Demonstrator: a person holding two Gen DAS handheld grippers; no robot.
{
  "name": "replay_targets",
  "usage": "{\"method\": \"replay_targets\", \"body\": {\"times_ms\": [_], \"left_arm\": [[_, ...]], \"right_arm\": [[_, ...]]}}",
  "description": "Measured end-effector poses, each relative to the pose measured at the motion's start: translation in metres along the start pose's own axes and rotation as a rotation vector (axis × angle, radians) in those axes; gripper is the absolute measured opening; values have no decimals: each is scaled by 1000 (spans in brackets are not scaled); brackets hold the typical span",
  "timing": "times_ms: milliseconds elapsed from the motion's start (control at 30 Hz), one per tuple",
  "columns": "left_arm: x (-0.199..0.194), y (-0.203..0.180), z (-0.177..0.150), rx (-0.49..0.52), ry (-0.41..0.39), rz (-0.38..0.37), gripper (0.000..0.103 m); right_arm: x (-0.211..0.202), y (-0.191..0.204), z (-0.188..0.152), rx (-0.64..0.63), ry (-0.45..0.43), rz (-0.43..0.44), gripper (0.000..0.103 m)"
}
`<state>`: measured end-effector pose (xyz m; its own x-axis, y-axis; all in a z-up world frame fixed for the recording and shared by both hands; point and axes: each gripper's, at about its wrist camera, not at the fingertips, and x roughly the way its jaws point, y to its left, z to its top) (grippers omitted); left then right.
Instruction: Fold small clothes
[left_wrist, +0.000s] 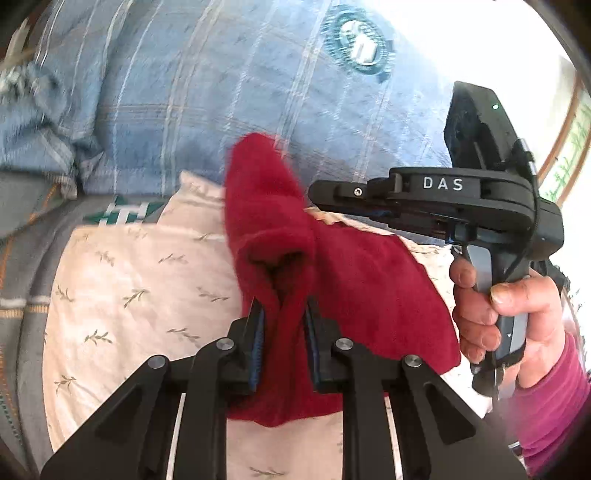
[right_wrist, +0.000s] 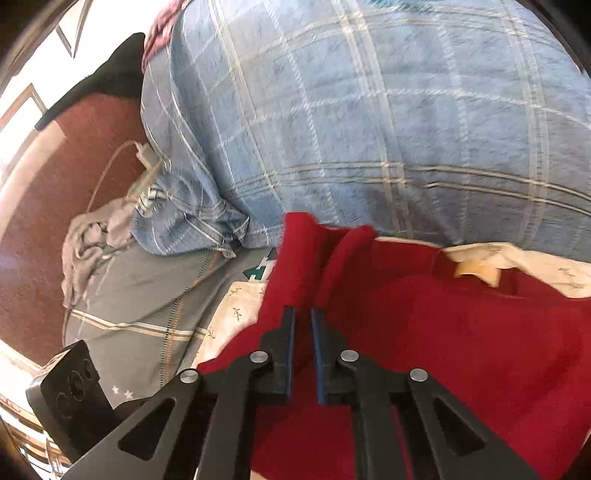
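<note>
Two grippers are clamped on one red cloth (left_wrist: 362, 280), which is held bunched over a white leaf-print sheet (left_wrist: 129, 280) w/ blue plaid bedding (left_wrist: 207, 92) behind. Left gripper (left_wrist: 284, 314) is closed on a raised ridge of fabric; right gripper (right_wrist: 303, 317) is pinched nearly together on another fold, seen from both views. Step in hand, by judgement: an edge is being lifted for a fold. Next, the pinched edges prob. need to be carried across the rest of the cloth, kept level, then let go.
</note>
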<state>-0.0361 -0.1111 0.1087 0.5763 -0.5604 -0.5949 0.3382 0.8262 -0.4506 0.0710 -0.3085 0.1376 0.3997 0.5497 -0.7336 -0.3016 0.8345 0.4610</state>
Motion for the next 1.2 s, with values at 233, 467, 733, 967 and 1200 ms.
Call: {"method": "replay_targets", "body": {"times_ms": [233, 467, 733, 967, 1200], "left_arm": [[-2, -10, 1, 11, -12, 8, 17], [-1, -10, -3, 18, -12, 2, 17], [-7, -19, -5, 46, 0, -3, 17], [-22, -95, 6, 158, -15, -121, 17], [29, -187, -9, 286, 92, -209, 17]], "right_arm": [[-21, -19, -11, 114, -6, 55, 75], [35, 24, 14, 21, 123, -7, 94], [68, 27, 10, -25, 160, -91, 25], [-33, -14, 8, -25, 21, -58, 23], [-92, -99, -23, 97, -43, -102, 22]]}}
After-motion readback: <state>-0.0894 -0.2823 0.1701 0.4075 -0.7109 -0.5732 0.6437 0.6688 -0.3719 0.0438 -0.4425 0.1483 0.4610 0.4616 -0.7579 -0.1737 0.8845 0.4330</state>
